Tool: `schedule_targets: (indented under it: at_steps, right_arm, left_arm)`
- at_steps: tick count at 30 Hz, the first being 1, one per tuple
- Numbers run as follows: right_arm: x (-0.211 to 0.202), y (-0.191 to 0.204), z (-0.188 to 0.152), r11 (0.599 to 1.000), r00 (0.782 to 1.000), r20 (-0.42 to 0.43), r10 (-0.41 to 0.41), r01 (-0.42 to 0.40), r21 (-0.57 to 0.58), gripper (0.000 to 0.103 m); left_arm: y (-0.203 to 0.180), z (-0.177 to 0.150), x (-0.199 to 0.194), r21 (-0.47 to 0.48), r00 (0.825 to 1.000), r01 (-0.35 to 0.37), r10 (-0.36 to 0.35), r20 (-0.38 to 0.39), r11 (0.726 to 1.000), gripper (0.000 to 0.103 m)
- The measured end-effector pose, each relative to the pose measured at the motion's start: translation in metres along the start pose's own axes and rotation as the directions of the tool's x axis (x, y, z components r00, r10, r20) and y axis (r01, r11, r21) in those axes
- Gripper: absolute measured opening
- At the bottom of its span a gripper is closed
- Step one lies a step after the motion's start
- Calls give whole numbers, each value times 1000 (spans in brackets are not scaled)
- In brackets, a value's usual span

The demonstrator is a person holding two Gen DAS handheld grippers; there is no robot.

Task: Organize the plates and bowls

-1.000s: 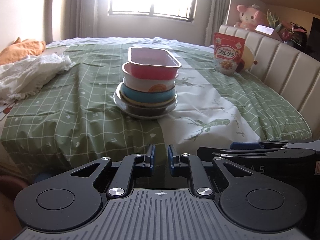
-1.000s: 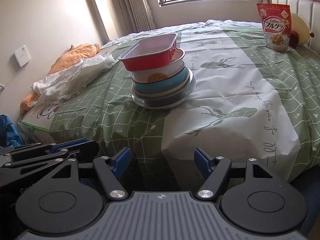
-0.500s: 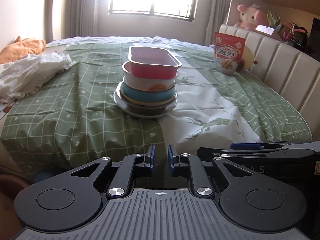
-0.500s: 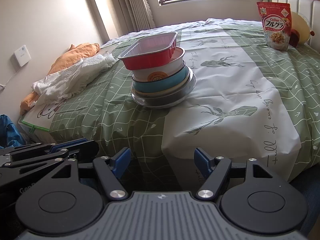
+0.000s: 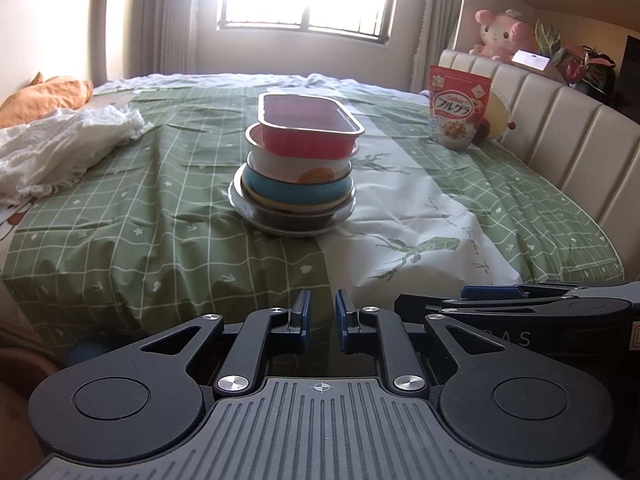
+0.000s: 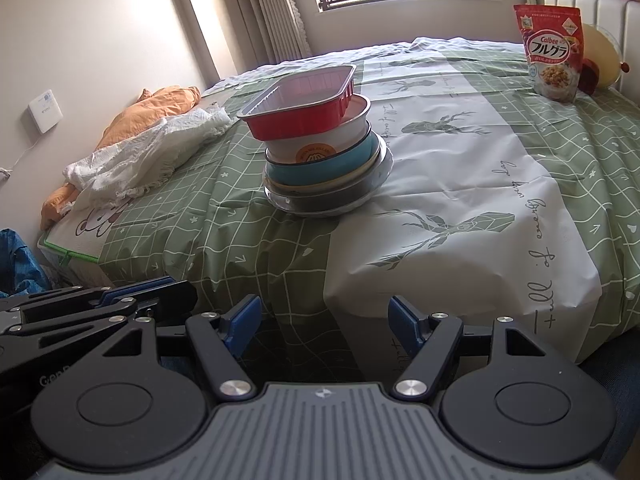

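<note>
A stack of dishes stands in the middle of the green checked bedspread (image 5: 132,216) (image 6: 192,220). On top lies a red rectangular tray (image 5: 308,130) (image 6: 302,110), tilted on a white bowl (image 5: 296,166) (image 6: 320,144). Under that come a light blue bowl (image 5: 288,190) (image 6: 320,168), a dark bowl (image 5: 292,220) (image 6: 332,198) and a white plate (image 5: 344,214) (image 6: 382,168) at the bottom. My left gripper (image 5: 320,320) is shut with nothing in it, well short of the stack at the bed's near edge. My right gripper (image 6: 322,326) stands open and empty, also short of the bed.
A red cereal bag (image 5: 458,108) (image 6: 552,52) stands at the far right by the padded headboard (image 5: 568,128). White lace cloth (image 5: 60,144) (image 6: 148,152) and an orange cloth (image 5: 44,96) (image 6: 156,108) lie at the left. A pink plush toy (image 5: 504,32) sits on the shelf.
</note>
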State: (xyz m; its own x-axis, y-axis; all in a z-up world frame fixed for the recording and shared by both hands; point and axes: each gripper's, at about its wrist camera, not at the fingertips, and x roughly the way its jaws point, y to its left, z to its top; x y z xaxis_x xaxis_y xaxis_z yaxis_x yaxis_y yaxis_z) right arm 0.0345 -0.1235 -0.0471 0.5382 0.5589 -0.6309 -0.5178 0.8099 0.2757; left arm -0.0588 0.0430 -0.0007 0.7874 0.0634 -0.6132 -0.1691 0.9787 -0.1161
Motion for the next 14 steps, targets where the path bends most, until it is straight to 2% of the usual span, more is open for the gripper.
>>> schedule_targets:
  at_steps: [14]
  right_arm:
    - [3, -7, 4, 1000, 1000, -4, -1, 1, 9, 71]
  left_arm:
    - [0, -1, 5, -3, 1000, 0, 0, -2, 1000, 16]
